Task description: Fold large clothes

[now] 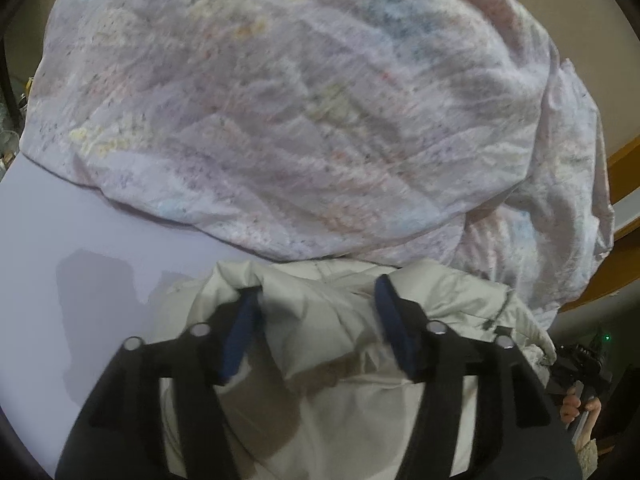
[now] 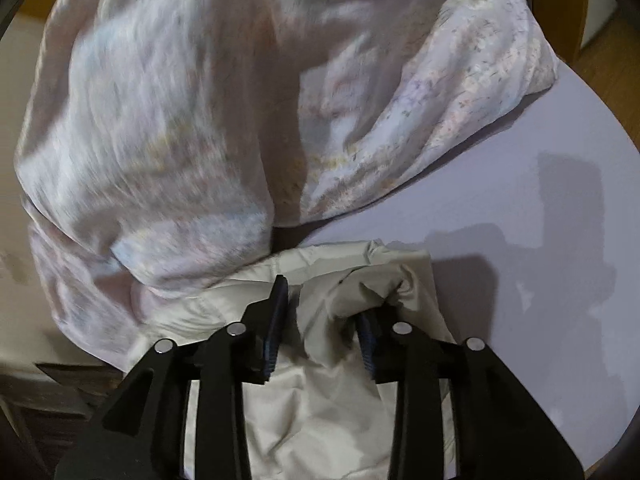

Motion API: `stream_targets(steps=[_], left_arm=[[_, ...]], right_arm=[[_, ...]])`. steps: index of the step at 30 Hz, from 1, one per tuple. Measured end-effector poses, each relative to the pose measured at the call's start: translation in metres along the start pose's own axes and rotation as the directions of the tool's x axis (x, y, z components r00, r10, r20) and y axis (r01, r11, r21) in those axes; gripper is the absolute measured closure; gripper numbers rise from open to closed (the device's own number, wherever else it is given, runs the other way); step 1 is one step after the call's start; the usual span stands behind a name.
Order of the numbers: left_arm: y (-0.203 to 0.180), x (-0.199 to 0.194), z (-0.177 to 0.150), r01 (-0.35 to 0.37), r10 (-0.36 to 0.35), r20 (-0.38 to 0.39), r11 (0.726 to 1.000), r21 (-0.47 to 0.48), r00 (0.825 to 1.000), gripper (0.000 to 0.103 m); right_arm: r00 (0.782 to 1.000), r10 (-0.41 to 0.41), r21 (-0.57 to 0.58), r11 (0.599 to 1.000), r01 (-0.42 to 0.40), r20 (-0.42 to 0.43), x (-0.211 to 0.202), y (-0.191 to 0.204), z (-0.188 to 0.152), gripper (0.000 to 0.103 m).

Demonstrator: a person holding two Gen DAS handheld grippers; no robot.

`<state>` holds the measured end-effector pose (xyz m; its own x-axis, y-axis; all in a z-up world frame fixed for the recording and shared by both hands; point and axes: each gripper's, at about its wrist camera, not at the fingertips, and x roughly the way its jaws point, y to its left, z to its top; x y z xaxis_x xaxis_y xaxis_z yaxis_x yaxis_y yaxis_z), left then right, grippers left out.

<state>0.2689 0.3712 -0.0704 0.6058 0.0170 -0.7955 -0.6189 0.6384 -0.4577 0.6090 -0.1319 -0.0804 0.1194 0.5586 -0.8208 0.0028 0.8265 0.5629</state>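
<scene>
Holding bunched folds of the pale grey jacket point(image 1: 320, 320) at the bottom middle of both views, the left claw point(image 1: 318, 320) and right claw point(image 2: 322, 320) look spread wide around it. It could slip onto the flowery quilt point(image 1: 280, 100) or off the table point(image 1: 60, 220). No writing shows.

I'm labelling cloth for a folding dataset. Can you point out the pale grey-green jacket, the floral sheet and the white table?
pale grey-green jacket point(image 1: 332, 304): left wrist view, bunched fabric between the fingers.
floral sheet point(image 1: 280, 100): left wrist view, middle of the crumpled mound.
white table point(image 2: 500, 200): right wrist view, bare top right of the sheet.
</scene>
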Motion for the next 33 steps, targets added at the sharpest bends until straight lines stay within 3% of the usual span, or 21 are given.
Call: stream_targets(steps=[2, 3, 4, 5, 6, 10, 14, 17, 18, 21, 22, 33], left_arm=[[-0.002, -0.011, 0.004, 0.001, -0.002, 0.029, 1.0, 0.012, 1.0, 0.023], [-0.004, -0.017, 0.005, -0.008, 0.007, 0.054, 1.0, 0.023, 0.999, 0.012], [-0.006, -0.027, 0.007, -0.017, 0.013, 0.09, 0.999, 0.045, 0.996, 0.011], [-0.008, -0.031, 0.007, -0.018, 0.012, 0.095, 0.998, 0.062, 0.995, 0.011], [-0.01, -0.034, 0.007, -0.022, 0.015, 0.091, 0.997, 0.076, 0.996, 0.011], [-0.018, -0.039, -0.005, -0.047, 0.037, 0.072, 0.987, 0.15, 0.997, 0.011], [-0.024, -0.036, -0.023, -0.049, 0.043, 0.037, 0.98, 0.193, 0.998, 0.011], [-0.03, -0.036, -0.036, -0.05, 0.046, 0.026, 0.973, 0.224, 0.999, 0.011], [-0.031, -0.036, -0.038, -0.051, 0.047, 0.023, 0.972, 0.229, 0.999, 0.011], [-0.033, -0.035, -0.046, -0.057, 0.054, 0.016, 0.967, 0.247, 0.998, 0.011], [-0.033, -0.035, -0.048, -0.059, 0.057, 0.016, 0.967, 0.249, 0.998, 0.011], [-0.038, -0.037, -0.051, -0.091, 0.079, 0.052, 0.957, 0.276, 0.996, 0.011]], right_arm=[[1.0, -0.001, -0.019, 1.0, 0.002, 0.023, -0.011, 0.007, -0.002, 0.059], [0.999, -0.006, -0.045, 0.999, 0.009, 0.049, -0.018, 0.013, -0.005, 0.051], [0.997, -0.015, -0.068, 0.998, 0.02, 0.078, -0.024, 0.019, -0.008, 0.04], [0.992, -0.025, -0.109, 0.993, 0.039, 0.122, -0.031, 0.03, -0.015, 0.038], [0.991, -0.017, -0.158, 0.987, 0.038, 0.133, -0.033, 0.04, -0.025, 0.038], [1.0, -0.024, -0.356, 0.934, 0.026, 0.011, 0.003, 0.089, -0.074, 0.038], [0.995, -0.041, -0.466, 0.885, -0.008, -0.095, 0.041, 0.124, -0.117, 0.044], [0.991, -0.097, -0.523, 0.851, 0.037, -0.088, 0.06, 0.141, -0.134, 0.044], [0.99, -0.111, -0.529, 0.847, 0.052, -0.081, 0.064, 0.143, -0.136, 0.05], [0.986, -0.156, -0.526, 0.844, 0.102, -0.059, 0.077, 0.143, -0.137, 0.089], [0.988, -0.149, -0.519, 0.849, 0.102, -0.05, 0.079, 0.143, -0.136, 0.096], [0.984, -0.095, -0.455, 0.877, 0.154, 0.151, 0.066, 0.189, -0.096, 0.101]])
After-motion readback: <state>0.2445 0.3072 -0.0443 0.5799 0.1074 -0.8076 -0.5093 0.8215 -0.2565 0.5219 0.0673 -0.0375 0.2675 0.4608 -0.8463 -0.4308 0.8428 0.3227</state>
